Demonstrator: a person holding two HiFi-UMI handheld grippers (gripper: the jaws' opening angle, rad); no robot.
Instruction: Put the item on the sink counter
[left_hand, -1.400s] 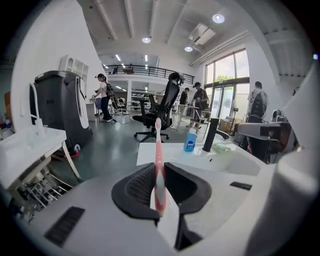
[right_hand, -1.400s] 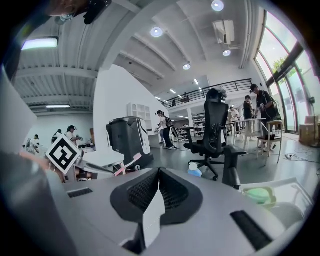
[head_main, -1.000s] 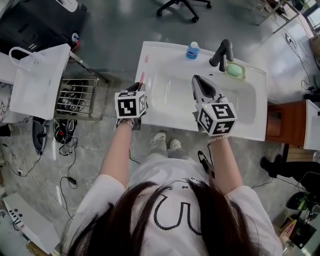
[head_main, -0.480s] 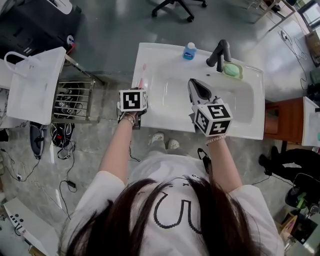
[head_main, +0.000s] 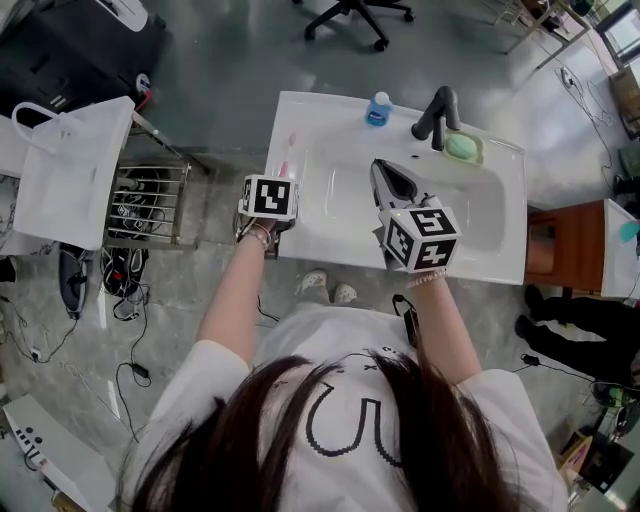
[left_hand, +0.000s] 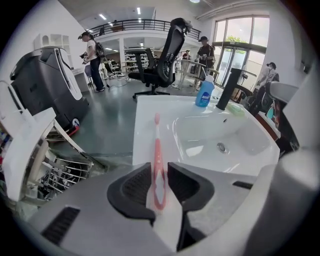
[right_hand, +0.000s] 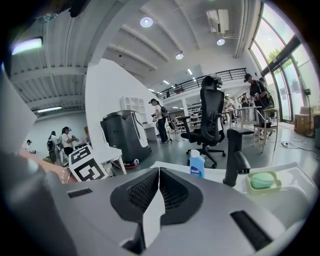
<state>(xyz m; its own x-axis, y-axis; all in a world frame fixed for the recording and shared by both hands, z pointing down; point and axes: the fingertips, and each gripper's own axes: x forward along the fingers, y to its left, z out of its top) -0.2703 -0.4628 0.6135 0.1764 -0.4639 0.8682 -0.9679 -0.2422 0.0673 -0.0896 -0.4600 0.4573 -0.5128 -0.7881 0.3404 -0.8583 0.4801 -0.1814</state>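
Observation:
A pink toothbrush lies lengthwise along the left rim of the white sink counter, bristle end pointing away from me. My left gripper sits at the handle end. Its jaws are opening, with the handle between them and a thin gap showing on each side. My right gripper hovers over the basin, shut and holding nothing.
A blue bottle, a black faucet and a green soap in its dish stand along the counter's back edge. A wire rack and a white bag are on the floor at the left, a wooden cabinet at the right.
The left gripper has moved slightly forward with the toothbrush, which now rests along the counter's left rim. Its jaws have parted a little. The right gripper has barely moved.

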